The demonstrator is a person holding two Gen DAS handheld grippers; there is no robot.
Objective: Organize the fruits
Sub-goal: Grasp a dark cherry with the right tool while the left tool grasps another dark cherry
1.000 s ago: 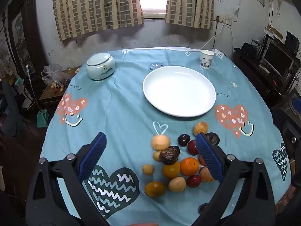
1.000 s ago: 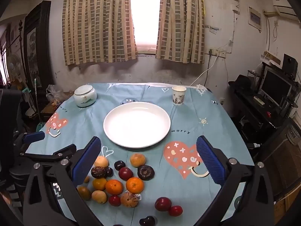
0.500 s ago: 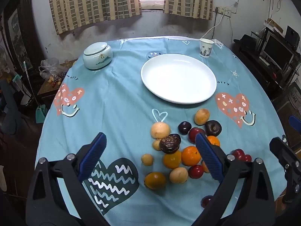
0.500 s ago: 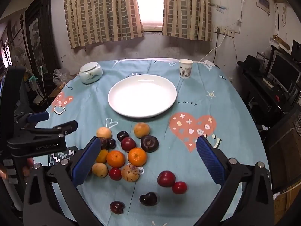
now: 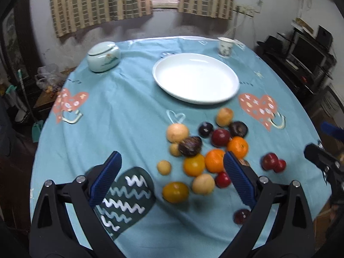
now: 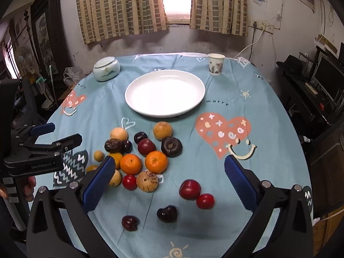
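So nothing's sorted yet, by my read. Nearest: right tongs [image 6: 167, 178] spread wide, holding nothing, hovering over the near table [image 6: 268, 142] edge; left tongs [image 5: 172, 178] likewise spread & empty. Just beyond, the fruits [image 6: 131, 164] lie loose on the cloth: oranges, pale round ones, dark plums bunched together, w/ a few red ones [image 6: 190, 189] and dark ones apart on the near side. Farther back, white plate [image 6: 164, 93] bare, no fruit on it. Whole job left, probably moving each piece to the plate.
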